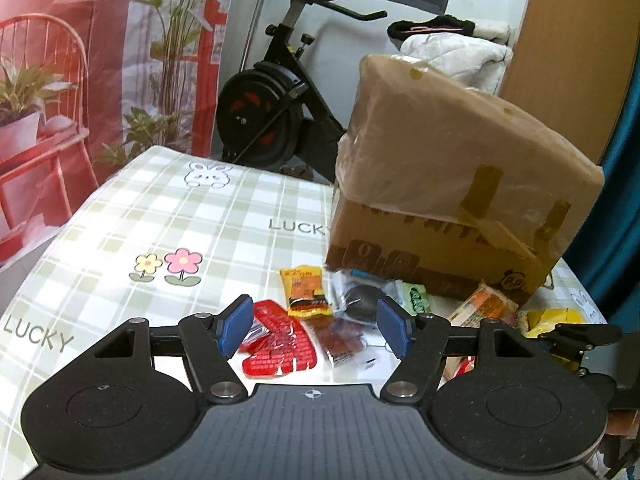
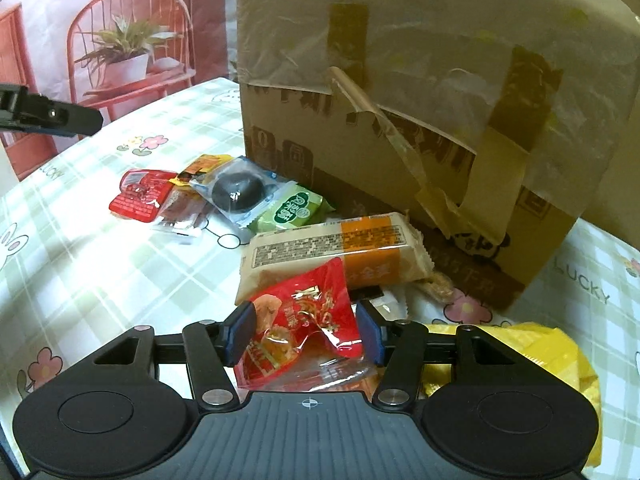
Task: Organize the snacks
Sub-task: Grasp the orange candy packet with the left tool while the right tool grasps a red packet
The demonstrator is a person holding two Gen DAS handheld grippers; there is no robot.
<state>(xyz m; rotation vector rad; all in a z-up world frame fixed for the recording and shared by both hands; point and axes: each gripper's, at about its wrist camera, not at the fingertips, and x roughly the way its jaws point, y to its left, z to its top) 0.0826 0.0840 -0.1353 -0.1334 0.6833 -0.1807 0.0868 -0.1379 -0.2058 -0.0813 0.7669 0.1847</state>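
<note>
The right gripper (image 2: 302,334) jaws hold a red snack packet (image 2: 296,320) just above the bench (image 2: 100,280), seemingly mid-sorting, while the left gripper (image 1: 314,328) hovers half-open over more snacks; next it needs placing.

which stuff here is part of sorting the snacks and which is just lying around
Job:
red packet in the right gripper
beige bar
green packet
dark bun
yellow bag
orange packet
left gripper, open

Lying about:
box
exercise bike
white jacket
</note>
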